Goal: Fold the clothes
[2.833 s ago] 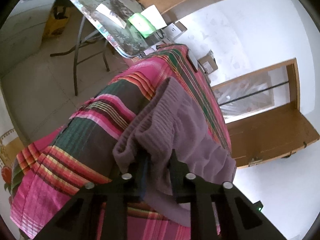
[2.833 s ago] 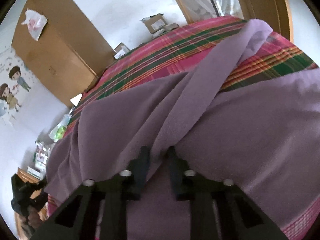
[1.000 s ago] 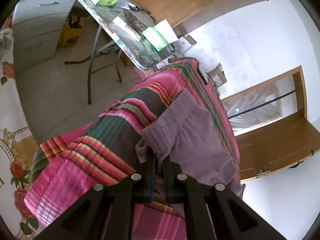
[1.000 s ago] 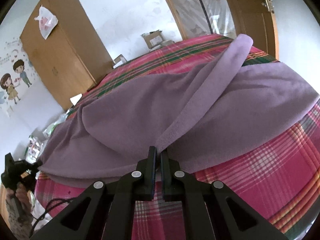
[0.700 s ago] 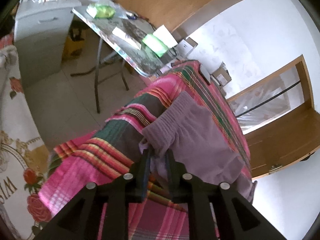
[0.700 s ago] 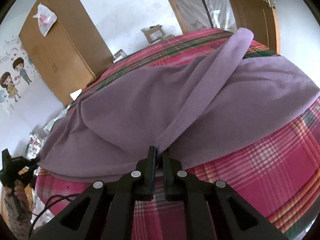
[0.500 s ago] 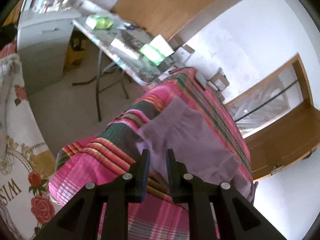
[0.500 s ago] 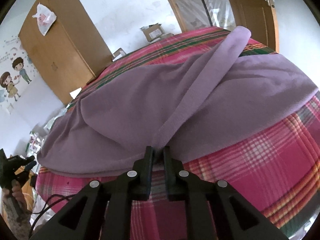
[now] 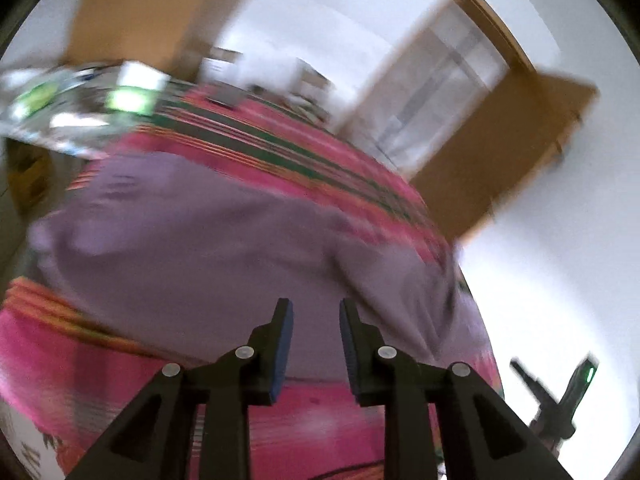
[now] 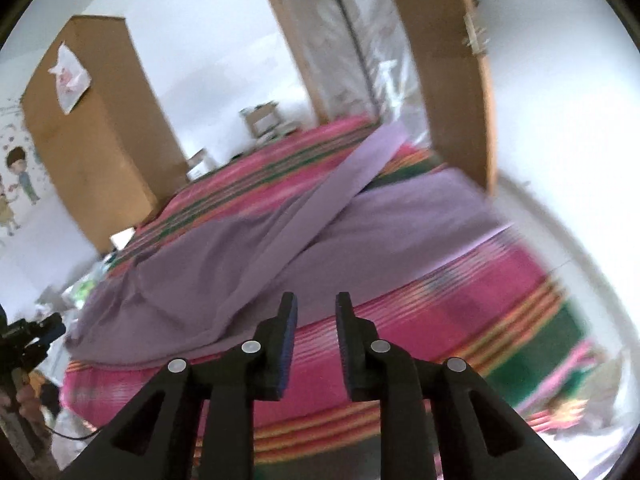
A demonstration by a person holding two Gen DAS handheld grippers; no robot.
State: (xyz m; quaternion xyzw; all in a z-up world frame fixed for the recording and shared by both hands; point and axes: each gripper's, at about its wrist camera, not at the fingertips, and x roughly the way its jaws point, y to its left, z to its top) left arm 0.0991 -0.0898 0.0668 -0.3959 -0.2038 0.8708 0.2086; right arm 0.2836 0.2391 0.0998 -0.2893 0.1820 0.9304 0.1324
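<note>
A purple garment (image 9: pixel 208 248) lies spread on a pink, green and orange striped cloth (image 9: pixel 280 152) that covers the table. In the right wrist view the garment (image 10: pixel 400 220) has a long folded band (image 10: pixel 320 208) running diagonally across it. My left gripper (image 9: pixel 316 312) is open and empty, just short of the garment's near edge. My right gripper (image 10: pixel 316 306) is open and empty, a little back from the garment's near edge over the striped cloth (image 10: pixel 460 304). Both views are blurred by motion.
A wooden wardrobe (image 10: pixel 92 140) stands at the back left and a wooden door (image 10: pixel 452 72) at the right. A side table with green packets (image 9: pixel 80 108) adjoins the table's far left. The other gripper (image 9: pixel 556 396) shows at lower right in the left view.
Both grippers have opened, let go of the purple garment and pulled back from it. The garment now lies flat on the striped cloth. The left camera has swung right.
</note>
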